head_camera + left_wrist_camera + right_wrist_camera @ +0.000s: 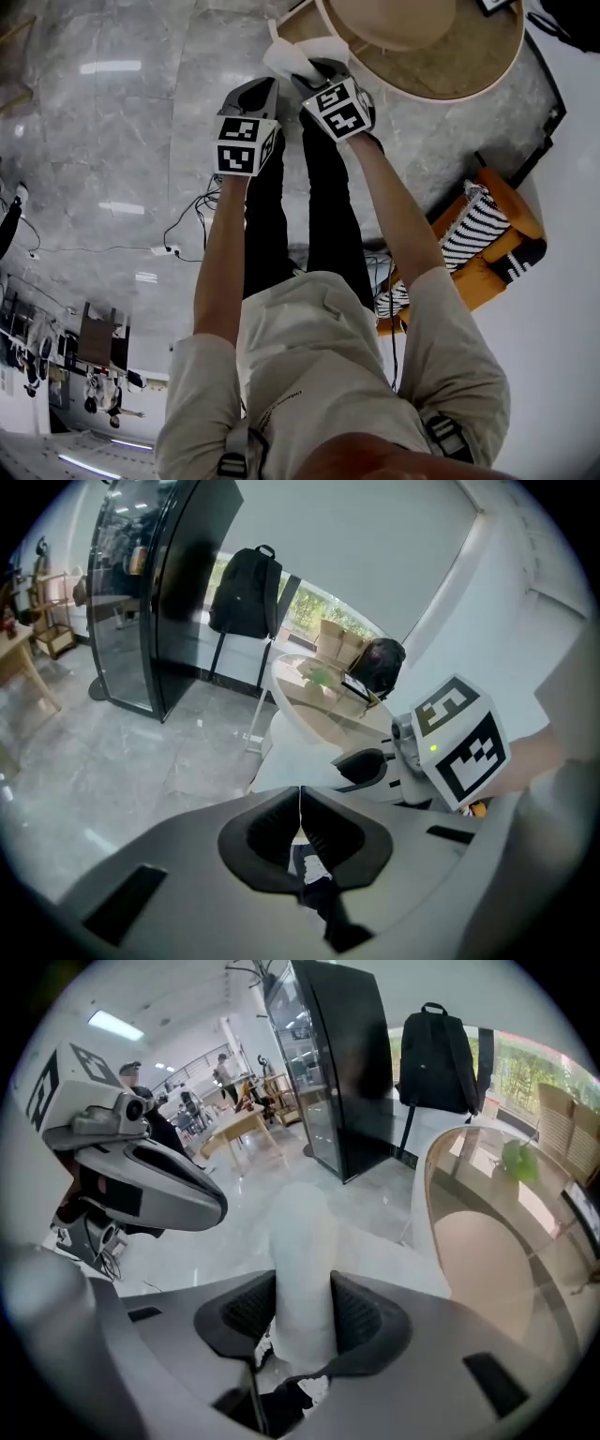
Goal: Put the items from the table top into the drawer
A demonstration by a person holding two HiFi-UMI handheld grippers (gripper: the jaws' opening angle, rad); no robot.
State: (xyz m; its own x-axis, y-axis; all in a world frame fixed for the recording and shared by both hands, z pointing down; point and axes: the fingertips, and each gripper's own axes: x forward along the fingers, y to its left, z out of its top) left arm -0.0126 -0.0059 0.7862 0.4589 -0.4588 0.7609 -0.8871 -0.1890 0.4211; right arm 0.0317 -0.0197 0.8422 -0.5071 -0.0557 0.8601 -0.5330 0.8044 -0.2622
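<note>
Cream short-slv tee (309,356), black trousers (281,216), grey strap buckles (232,461) at 7 & 5 o'clock in head view. L gripper (300,810) & R gripper (302,1309): grey moulded shells, black ribbed pads (269,830), white cubes (246,142) w/ black square markers.

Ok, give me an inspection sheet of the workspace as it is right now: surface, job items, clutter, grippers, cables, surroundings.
Surface: round table, tan top with pale rim, standing on a grey stone-look floor.
Job's things: white roll in the right gripper; no drawer seen.
Clutter: green item on the table, too small to name.
Grippers: right gripper shut on the white roll; left gripper shut, nothing between its jaws.
Cables: black cables loose on the floor.
Surroundings: orange chair with striped cushion; black backpack; black cabinet.
</note>
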